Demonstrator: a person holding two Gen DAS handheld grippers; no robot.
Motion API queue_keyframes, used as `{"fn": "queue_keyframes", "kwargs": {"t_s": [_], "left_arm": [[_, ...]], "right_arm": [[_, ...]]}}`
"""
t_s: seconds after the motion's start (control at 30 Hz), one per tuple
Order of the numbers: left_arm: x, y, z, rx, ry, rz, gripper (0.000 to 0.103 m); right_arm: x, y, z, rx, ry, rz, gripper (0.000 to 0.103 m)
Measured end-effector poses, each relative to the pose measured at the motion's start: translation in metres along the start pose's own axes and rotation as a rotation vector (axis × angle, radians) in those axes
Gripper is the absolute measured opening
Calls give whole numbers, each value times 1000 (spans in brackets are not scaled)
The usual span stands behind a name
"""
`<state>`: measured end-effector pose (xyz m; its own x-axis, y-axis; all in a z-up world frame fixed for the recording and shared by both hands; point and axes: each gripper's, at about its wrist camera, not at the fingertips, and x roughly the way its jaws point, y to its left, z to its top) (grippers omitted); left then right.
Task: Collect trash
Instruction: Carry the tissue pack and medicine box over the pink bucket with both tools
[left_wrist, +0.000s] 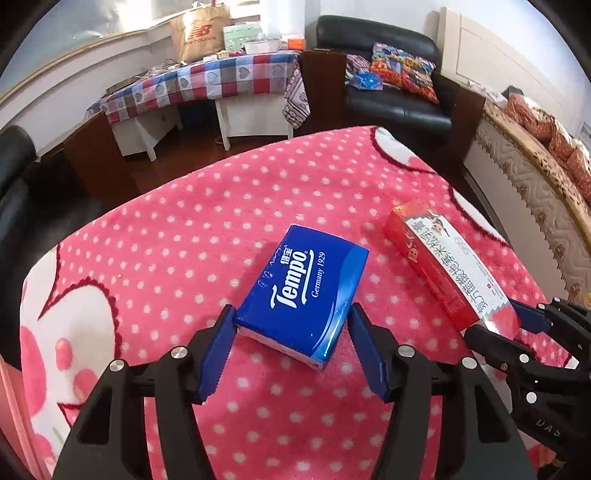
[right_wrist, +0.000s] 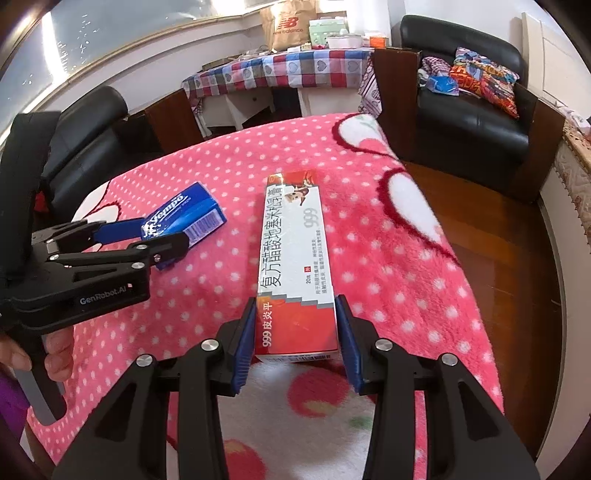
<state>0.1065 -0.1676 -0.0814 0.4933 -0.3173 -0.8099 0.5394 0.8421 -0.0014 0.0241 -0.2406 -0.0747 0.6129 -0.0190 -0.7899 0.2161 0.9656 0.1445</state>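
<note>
left tongs (left_wrist: 291, 347) spread around the tempo tissue pack (left_wrist: 303, 291), soft, light: squeeze its long sides. beside it, right tongs (right_wrist: 295, 332) pinching the stiff ointment box (right_wrist: 293, 258).

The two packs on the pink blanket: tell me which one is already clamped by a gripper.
The long red-and-white ointment box: the right gripper presses both its sides. The blue Tempo tissue pack only lies between the left gripper fingers, which stand open.

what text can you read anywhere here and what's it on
"Tempo", "Germany 1929": blue tissue pack
"999", "999皮炎平", "复方醋酸地塞米松乳膏", "20克": red and white box
"new balance": brown paper bag
"GenRobot.AI": left gripper
Box's fine print, pack's barcode digits: too small.
</note>
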Motion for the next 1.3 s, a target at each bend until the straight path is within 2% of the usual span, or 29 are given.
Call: {"fn": "queue_keyframes", "kwargs": {"t_s": [0.33, 0.53, 0.87, 1.3], "left_arm": [[-40, 9, -20, -98, -48, 6, 60], [-76, 24, -34, -188, -79, 50, 60], [-133, 66, -67, -311, -119, 186, 60], [-206, 158, -129, -534, -177, 367, 60]], "right_arm": [[-22, 1, 3, -3, -59, 1, 41], [-36, 22, 10, -62, -101, 38, 40], [-49, 94, 20, -206, -137, 155, 40], [-60, 217, 26, -411, -129, 331, 40]]}}
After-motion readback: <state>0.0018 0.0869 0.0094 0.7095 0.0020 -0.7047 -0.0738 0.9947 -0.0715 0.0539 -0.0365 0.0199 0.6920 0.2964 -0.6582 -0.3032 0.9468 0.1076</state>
